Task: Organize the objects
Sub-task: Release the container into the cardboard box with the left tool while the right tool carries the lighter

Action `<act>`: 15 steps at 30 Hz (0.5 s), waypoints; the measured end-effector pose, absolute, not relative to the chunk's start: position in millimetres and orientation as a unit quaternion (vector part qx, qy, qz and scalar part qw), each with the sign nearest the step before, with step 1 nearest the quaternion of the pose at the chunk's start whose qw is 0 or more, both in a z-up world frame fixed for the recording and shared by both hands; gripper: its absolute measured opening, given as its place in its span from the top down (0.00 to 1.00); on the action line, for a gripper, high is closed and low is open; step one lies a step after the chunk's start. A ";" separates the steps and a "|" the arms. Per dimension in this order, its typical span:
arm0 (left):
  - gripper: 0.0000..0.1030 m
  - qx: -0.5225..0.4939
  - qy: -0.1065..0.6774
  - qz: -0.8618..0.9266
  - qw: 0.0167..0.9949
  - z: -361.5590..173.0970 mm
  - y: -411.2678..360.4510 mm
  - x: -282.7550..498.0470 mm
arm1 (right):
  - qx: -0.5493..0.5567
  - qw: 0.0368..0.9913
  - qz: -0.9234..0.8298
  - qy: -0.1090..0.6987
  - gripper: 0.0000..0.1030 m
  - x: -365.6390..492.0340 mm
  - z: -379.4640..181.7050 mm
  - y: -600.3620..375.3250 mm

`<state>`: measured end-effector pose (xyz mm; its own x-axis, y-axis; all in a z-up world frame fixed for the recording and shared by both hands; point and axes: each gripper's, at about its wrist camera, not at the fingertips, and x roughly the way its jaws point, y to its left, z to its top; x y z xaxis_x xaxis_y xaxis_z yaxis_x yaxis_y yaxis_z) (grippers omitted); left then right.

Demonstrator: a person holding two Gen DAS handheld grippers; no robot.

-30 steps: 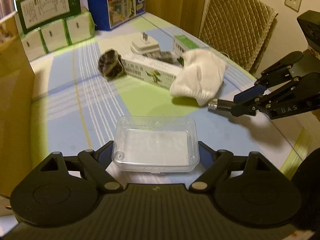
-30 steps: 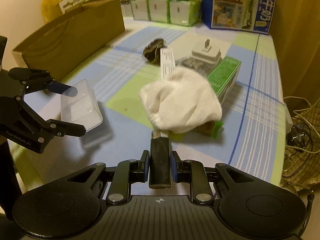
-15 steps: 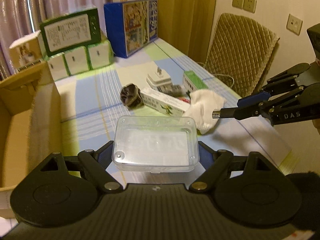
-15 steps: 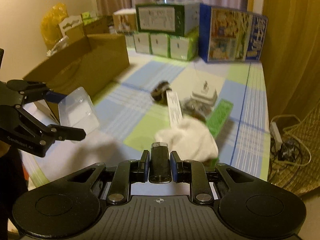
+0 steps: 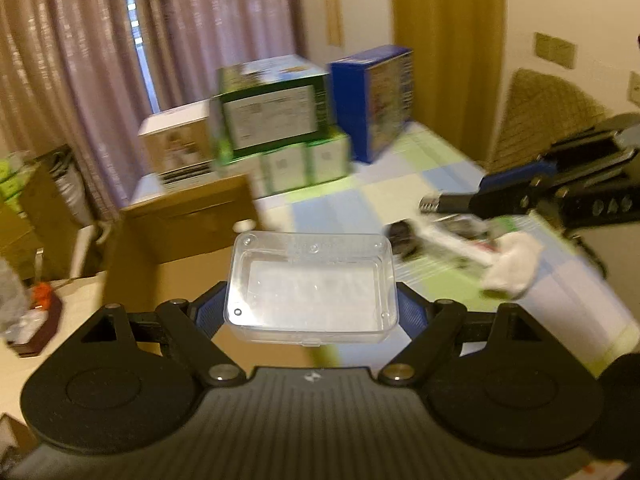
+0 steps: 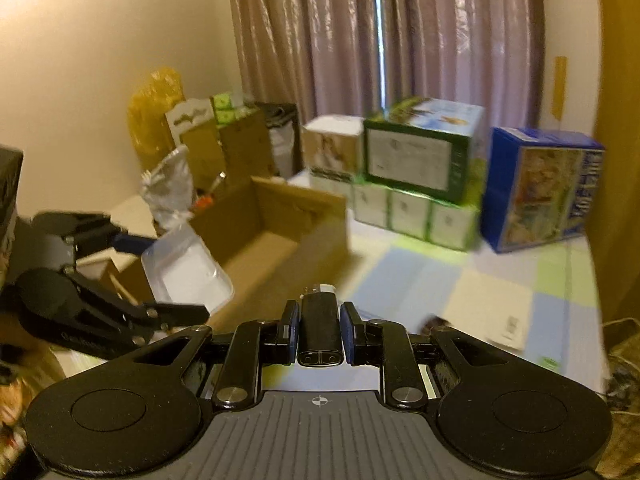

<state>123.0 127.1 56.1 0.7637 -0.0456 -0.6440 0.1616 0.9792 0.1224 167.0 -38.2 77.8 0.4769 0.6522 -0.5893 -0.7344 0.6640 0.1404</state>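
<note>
My left gripper (image 5: 312, 312) is shut on a clear plastic box (image 5: 312, 284), held up in the air near the open cardboard box (image 5: 188, 232). The right wrist view shows that clear plastic box (image 6: 188, 268) at the left, beside the cardboard box (image 6: 276, 240). My right gripper (image 6: 319, 328) is shut on a black lighter (image 6: 319, 320) with a metal top. The same lighter (image 5: 452, 202) shows at the right of the left wrist view, above the table. A white sock (image 5: 512, 264), a long white carton (image 5: 452, 240) and a dark round object (image 5: 404, 236) lie on the checked tablecloth (image 5: 360, 208).
Stacked green and white cartons (image 6: 420, 168) and a blue carton (image 6: 540, 192) stand at the table's far end before the curtains. A quilted chair back (image 5: 548, 116) is at the right. Bags and clutter (image 6: 168, 184) sit left of the cardboard box.
Both grippers have lifted and tilted up, carrying the clear box and the lighter. The left one swung toward the cardboard box. The sock and cartons stay on the table.
</note>
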 end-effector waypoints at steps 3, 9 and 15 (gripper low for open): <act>0.20 0.088 0.351 -0.032 0.932 50.2 163.3 127.7 | -0.060 0.852 0.412 0.317 0.82 172.5 73.4 1.3; 0.20 0.077 0.371 -0.003 0.926 31.6 219.0 137.8 | -0.071 0.841 0.422 0.331 0.82 182.1 49.3 66.4; 0.20 0.082 0.376 -0.011 0.923 13.1 237.1 149.7 | -0.069 0.837 0.415 0.349 0.82 201.7 24.8 93.9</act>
<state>149.7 237.1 13.1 0.7172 0.0419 -0.6957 0.0820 0.9862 0.1440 201.7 93.9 24.8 0.4115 0.6468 -0.6421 -0.7432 0.6459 0.1743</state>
